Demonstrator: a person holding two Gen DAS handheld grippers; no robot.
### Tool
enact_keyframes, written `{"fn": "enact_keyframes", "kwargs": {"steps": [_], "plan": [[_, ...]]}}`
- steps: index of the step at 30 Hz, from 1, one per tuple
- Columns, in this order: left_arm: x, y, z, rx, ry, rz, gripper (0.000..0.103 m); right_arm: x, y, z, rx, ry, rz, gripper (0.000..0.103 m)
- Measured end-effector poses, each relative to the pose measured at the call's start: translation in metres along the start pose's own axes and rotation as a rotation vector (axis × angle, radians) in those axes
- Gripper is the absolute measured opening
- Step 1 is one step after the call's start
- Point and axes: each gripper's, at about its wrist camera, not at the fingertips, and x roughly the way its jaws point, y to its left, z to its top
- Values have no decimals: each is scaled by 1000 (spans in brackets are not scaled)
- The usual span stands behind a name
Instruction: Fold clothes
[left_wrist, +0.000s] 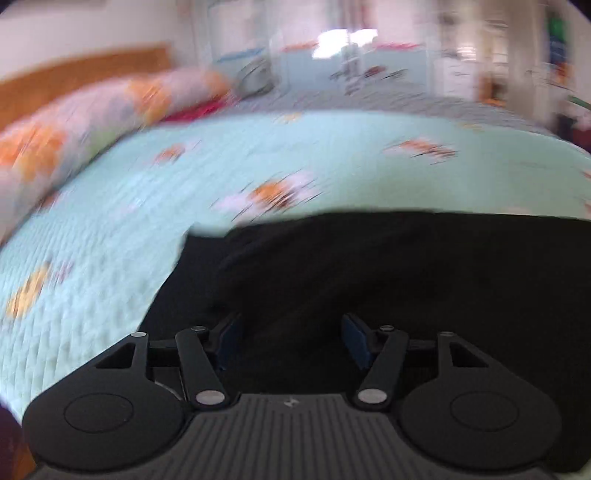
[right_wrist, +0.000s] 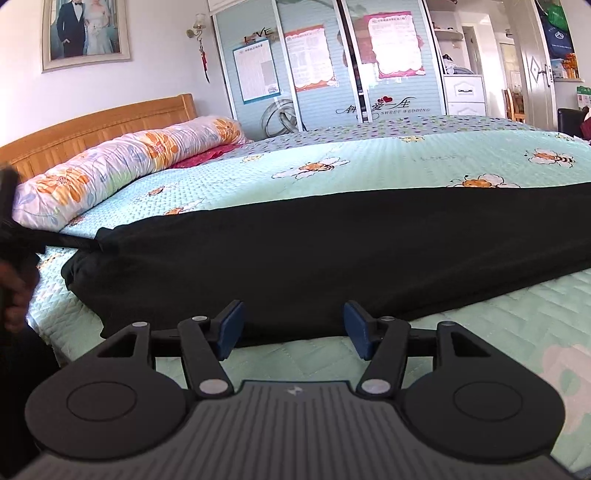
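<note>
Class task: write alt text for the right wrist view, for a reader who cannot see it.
A black garment lies spread across a mint-green bedspread, and the right gripper hangs open at its near edge, pads not touching it. Behind are a floral pillow, a wooden headboard and a wardrobe.

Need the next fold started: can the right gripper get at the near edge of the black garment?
Probably yes. The right gripper stands open right at the black garment's near edge, with nothing between them.
</note>
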Motion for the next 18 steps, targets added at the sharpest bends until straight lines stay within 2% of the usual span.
{"fn": "enact_keyframes", "kwargs": {"steps": [1,2,5,7,9,11,12,13,16,18], "plan": [[8,16,1,-71,25,7,45,-3,-1,1,3,-14,-3,60],[3,23,7,-124,17,-3,46,-6,-2,2,5,-32,-6,60],[1,3,35,-14,-62,47,59,-7,-7,10,42,-72,10,60],[5,-14,52,36,-84,-2,61,4,-9,22,62,-71,21,60],[21,-35,63,62,-57,-63,62,19,-9,37,63,-57,26,61],[49,-53,63,98,15,-59,62,39,-8,51,28,-28,25,62],[68,-60,59,115,73,-33,62,49,-9,57,3,-22,19,62],[84,-62,56,130,112,-9,64,57,-14,63,-27,-6,4,62],[91,-52,55,99,67,-21,71,78,-45,78,-137,85,-78,65],[89,-39,58,63,61,-31,70,80,-85,83,-139,110,-200,65]]}}
